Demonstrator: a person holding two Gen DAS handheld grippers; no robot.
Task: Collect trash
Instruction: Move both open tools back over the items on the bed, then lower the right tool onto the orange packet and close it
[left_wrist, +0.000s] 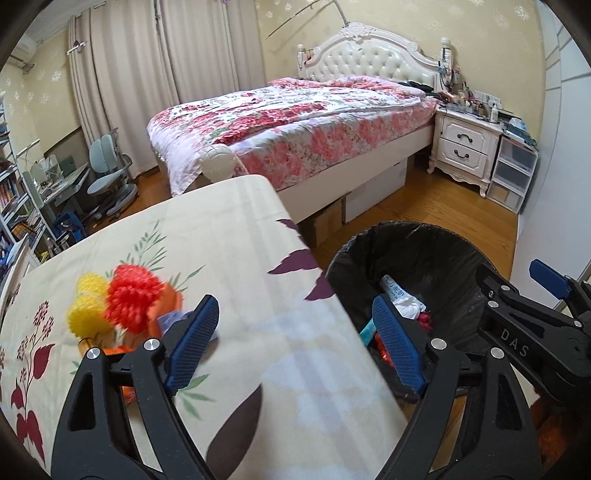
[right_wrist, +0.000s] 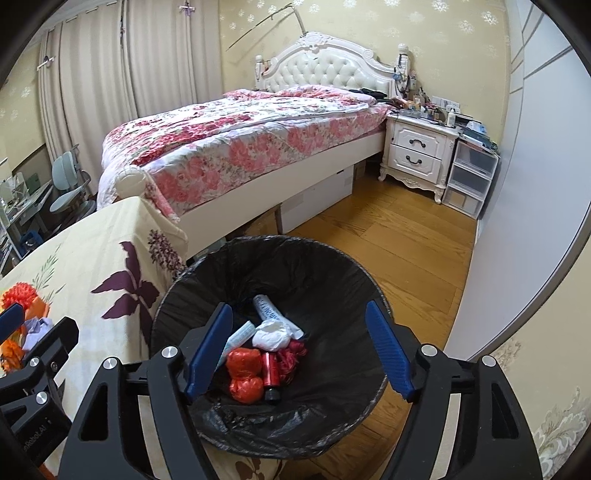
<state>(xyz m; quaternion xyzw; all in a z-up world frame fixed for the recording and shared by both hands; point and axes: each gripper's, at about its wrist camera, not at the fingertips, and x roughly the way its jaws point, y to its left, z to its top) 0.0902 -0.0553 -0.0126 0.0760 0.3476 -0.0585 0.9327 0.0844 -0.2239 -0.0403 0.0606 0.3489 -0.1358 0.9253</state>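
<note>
Table (left_wrist: 229, 258) covered in cream floral cloth, runs from 6 o'clock up toward 12 in left wrist view. At its 9 o'clock side: red and yellow pompoms (left_wrist: 122, 306) on orange wrapping. Wood floor (right_wrist: 399, 236) at 3 o'clock carries black-lined trash bin (right_wrist: 295, 258), just beside table edge.

Bedroom: floral-quilted bed (right_wrist: 236, 147), white nightstand (right_wrist: 417, 155), cream curtains (right_wrist: 110, 85), wood floor (right_wrist: 388, 236).
</note>
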